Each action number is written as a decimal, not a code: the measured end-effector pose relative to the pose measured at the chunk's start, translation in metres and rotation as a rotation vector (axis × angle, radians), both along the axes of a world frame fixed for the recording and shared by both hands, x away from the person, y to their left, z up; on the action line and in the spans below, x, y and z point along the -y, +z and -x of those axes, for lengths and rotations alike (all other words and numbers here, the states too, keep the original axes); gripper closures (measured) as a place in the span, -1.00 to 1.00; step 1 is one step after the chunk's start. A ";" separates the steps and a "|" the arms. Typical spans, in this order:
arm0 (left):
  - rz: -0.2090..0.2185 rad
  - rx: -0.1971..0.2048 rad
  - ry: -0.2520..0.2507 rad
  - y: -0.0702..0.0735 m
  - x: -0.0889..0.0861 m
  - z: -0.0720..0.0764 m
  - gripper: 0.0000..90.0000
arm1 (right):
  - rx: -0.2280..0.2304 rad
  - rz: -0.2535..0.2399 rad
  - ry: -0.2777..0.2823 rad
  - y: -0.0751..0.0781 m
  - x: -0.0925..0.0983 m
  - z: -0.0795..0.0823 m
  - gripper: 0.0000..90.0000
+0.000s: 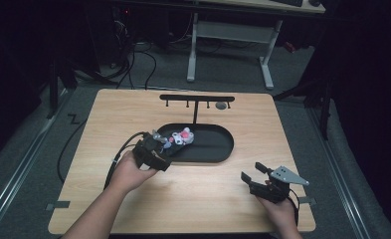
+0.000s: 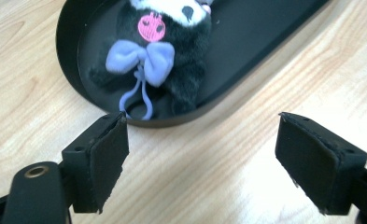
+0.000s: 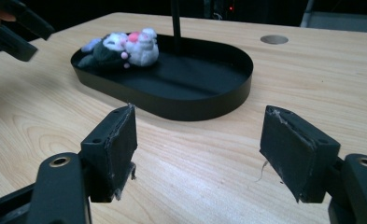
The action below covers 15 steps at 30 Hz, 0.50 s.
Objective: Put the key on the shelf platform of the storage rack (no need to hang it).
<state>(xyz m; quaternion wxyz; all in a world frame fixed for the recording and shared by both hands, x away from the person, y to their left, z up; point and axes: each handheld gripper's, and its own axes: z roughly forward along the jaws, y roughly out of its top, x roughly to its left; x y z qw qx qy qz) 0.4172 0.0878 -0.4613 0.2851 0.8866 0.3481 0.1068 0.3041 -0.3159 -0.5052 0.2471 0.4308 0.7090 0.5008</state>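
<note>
Left gripper [image 2: 202,154]: nearest the lens in the left gripper view, its two black pads spread with bare wood between them, gripping nothing; it sits just short of the tray's near end. In the high view it lies at about 8 o'clock from the tray's middle.
Left gripper pads [image 2: 109,161]: worn foam faces, one at 7 o'clock and one at 4 o'clock of that view, pointing toward the toy at 12 o'clock.
Right gripper [image 3: 200,158]: jaws spread and empty, hovering low over the table well apart from the toy; in the high view it sits at about 4 o'clock from the tray.
Plush toy [image 2: 165,51]: lies inside the tray at its left end, around 10 o'clock in the right gripper view. Small and soft, with dark fuzzy fur, a white face patch, a pink round badge, a lilac bow and a thin lilac cord trailing toward the tray wall.
Second plush part [image 1: 184,135]: a white and pink piece touching the dark one; whether it is the same toy cannot be told.
Tray [image 3: 237,70]: black, oval, shallow-walled, otherwise bare, near the table's centre.
Hanger stand [image 1: 197,98]: black T-shaped bar with small hooks, rising from the tray's far side at 12 o'clock; nothing hangs on it.
Table [image 1: 133,107]: pale wood.
Progress: likely early; the toy is not yet grasped, and closing on it and lifting it out remain.
</note>
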 end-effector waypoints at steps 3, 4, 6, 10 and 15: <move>0.056 0.009 0.005 -0.007 -0.012 0.009 -0.60 | -0.001 0.013 0.001 -0.001 -0.001 0.001 -0.39; 0.077 0.012 0.011 -0.010 -0.015 0.013 -0.59 | -0.003 0.017 0.003 -0.001 -0.001 0.002 -0.39; 0.101 0.029 0.013 -0.014 -0.021 0.020 -0.59 | -0.002 0.022 0.003 -0.002 -0.002 0.003 -0.39; 0.177 0.070 0.016 -0.020 -0.034 0.036 -0.56 | -0.003 0.036 0.005 -0.002 -0.003 0.006 -0.39; 0.265 0.122 0.022 -0.026 -0.048 0.055 -0.52 | -0.001 0.042 0.015 -0.004 -0.005 0.012 -0.39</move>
